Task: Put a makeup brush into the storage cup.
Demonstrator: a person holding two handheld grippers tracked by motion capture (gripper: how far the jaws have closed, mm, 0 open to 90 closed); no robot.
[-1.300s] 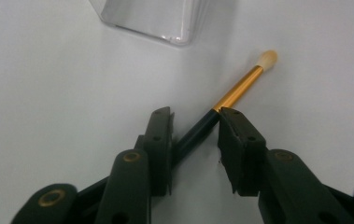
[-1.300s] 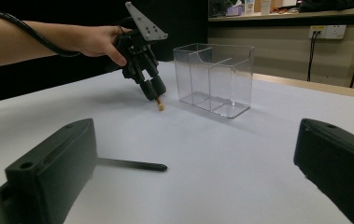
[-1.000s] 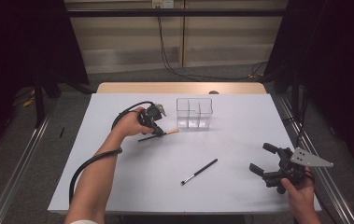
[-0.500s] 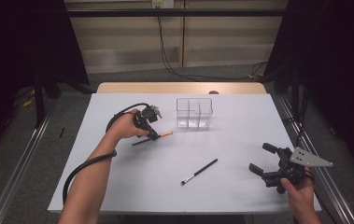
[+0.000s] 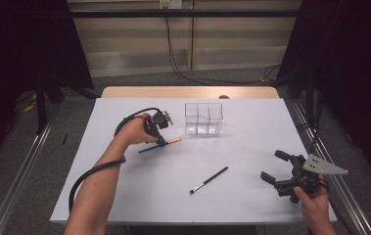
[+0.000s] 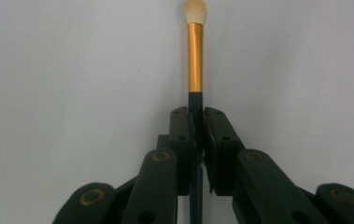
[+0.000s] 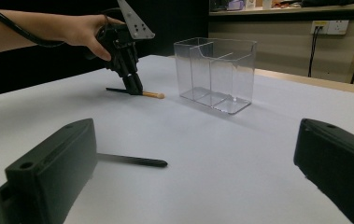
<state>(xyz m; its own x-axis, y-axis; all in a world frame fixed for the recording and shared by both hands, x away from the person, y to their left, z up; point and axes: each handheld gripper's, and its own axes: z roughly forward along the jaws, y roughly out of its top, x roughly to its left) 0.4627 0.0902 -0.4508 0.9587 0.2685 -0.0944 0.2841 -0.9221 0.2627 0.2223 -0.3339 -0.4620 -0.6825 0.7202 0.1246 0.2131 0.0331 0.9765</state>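
Left gripper: the left gripper [image 5: 160, 142] points down at the table and is clenched on the dark handle of a makeup brush [image 6: 194, 70]; its jaws have just closed again after a brief easing, with the handle between them.
Brush in hand: the makeup brush lies flat on the white table [image 5: 251, 122], handle pinched just behind the gold ferrule, pale bristle tip sticking out beyond the jaws.
How it will handle: light and stiff, I'd judge, with a thin smooth handle that could roll or swivel in a pinch.
Where to hold: the dark handle near the ferrule looks right; the soft bristles would splay and give no hold.
Clear organizer: a clear divided organizer [image 5: 203, 118] stands just past the brush tip, ahead of the left gripper.
Risk: the box looks light and hard, so a knock from the jaws might shift it.
Second brush: a black brush [image 5: 209, 179] lies well apart from the left gripper, nearer the right one.
Right gripper: the right gripper [image 5: 277, 169] rests near the table edge, jaws spread wide with nothing between them.
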